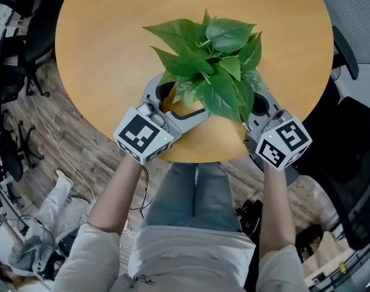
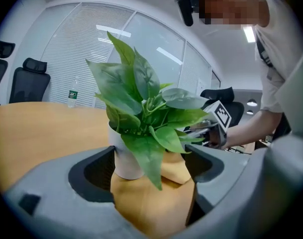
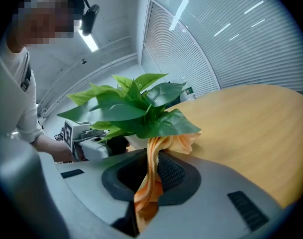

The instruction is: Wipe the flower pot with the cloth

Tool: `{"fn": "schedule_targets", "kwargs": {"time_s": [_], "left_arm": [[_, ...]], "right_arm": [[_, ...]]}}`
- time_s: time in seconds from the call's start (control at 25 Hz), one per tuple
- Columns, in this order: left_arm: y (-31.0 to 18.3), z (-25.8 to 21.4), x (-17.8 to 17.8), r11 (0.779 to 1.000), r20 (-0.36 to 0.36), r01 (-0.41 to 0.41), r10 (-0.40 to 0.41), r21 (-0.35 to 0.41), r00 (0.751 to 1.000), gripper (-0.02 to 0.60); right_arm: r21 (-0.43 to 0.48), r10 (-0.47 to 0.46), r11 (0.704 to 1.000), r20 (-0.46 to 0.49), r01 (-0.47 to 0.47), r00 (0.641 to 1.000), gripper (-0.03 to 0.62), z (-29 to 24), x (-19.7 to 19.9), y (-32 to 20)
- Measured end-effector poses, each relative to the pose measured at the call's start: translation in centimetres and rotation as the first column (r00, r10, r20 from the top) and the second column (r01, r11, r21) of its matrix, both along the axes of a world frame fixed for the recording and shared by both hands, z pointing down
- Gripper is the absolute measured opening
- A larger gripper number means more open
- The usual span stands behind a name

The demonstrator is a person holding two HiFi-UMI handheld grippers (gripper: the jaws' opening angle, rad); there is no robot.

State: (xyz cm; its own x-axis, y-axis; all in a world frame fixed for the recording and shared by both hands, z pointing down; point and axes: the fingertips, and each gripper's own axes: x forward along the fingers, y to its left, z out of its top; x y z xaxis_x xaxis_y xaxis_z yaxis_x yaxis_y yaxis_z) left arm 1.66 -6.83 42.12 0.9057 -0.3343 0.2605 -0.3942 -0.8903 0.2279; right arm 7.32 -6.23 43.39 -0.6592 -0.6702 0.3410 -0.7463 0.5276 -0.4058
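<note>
Left gripper view shows our left gripper [image 2: 151, 166] clasping the pot [image 2: 124, 158] near the table [image 1: 112, 41] edge. Our right gripper [image 3: 152, 176] pinches the cloth [image 3: 183, 141]. We judge wiping underway; next, drag the cloth round the pot.

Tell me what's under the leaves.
A white pot and an orange cloth bunched against its lower side. The leaves cover the pot's mouth, so its inside cannot be seen.
</note>
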Motion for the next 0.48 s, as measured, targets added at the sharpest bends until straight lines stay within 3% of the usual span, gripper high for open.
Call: {"fn": "schedule_targets", "kwargs": {"time_s": [0.36,0.48], "left_arm": [[-1.4,0.2,-2.0,0.987,0.042,-0.151,0.148,0.061,0.988,0.443],[-1.8,-0.3,-1.5,0.969,-0.010,-0.229,0.231,0.092,0.973,0.444]], "right_arm": [[-0.008,0.002,1.000,-0.008,-0.002,1.000,0.048,0.2,0.6,-0.4],[-0.008,-0.005,1.000,-0.015,0.005,1.000,0.048,0.1,0.4,-0.4]]}}
